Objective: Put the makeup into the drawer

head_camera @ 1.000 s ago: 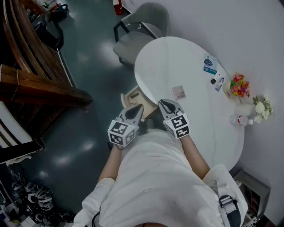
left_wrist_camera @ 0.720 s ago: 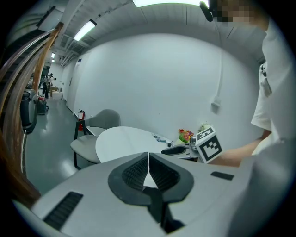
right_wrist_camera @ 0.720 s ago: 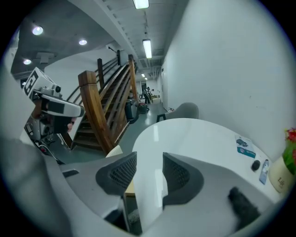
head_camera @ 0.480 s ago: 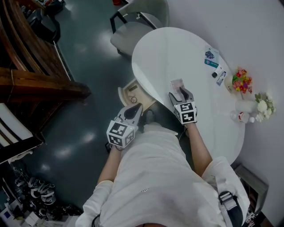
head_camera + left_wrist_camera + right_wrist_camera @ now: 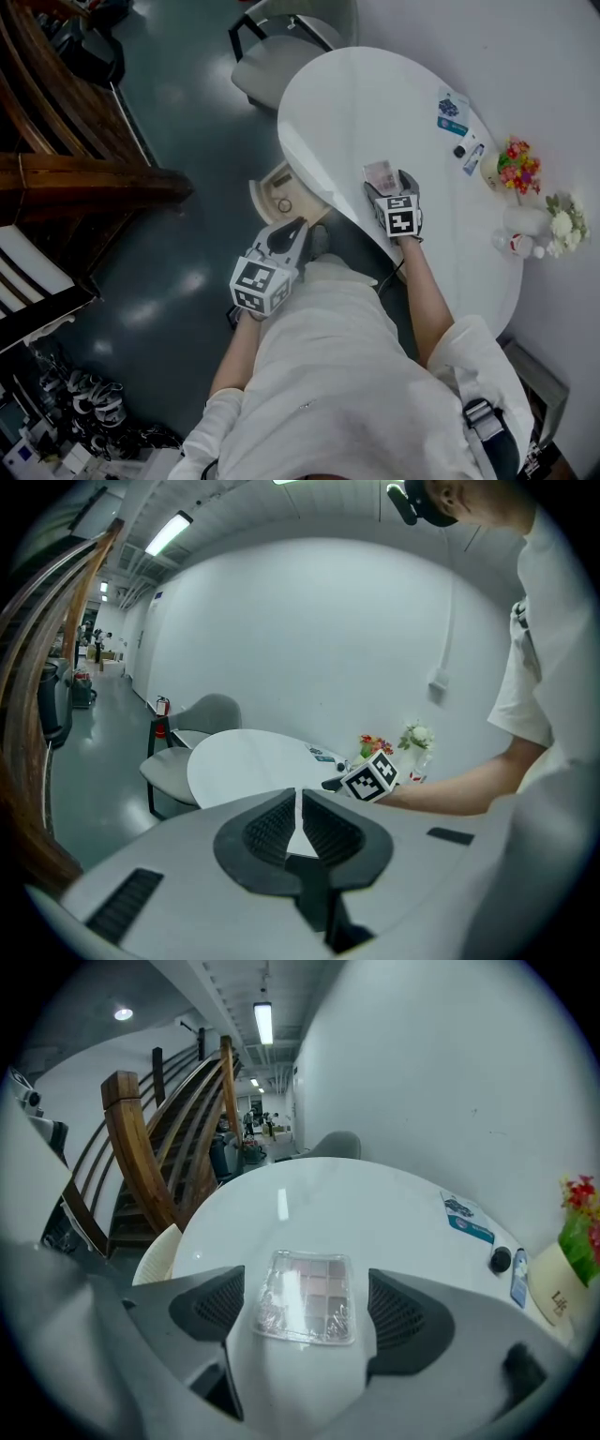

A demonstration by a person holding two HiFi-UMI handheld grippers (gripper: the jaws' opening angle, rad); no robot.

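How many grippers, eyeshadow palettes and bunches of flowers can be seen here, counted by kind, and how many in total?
Grippers: 2, left gripper and right gripper
Eyeshadow palette: 1
Flower bunches: 2, colourful bunch and white bunch
Total: 5

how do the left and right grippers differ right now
The left gripper has its jaws shut on nothing; the right gripper has jaws that have just been opening and stand wide either side of the eyeshadow palette, not touching it. The left gripper hangs off the table near the open drawer; the right gripper is over the table. Both carry a marker cube.
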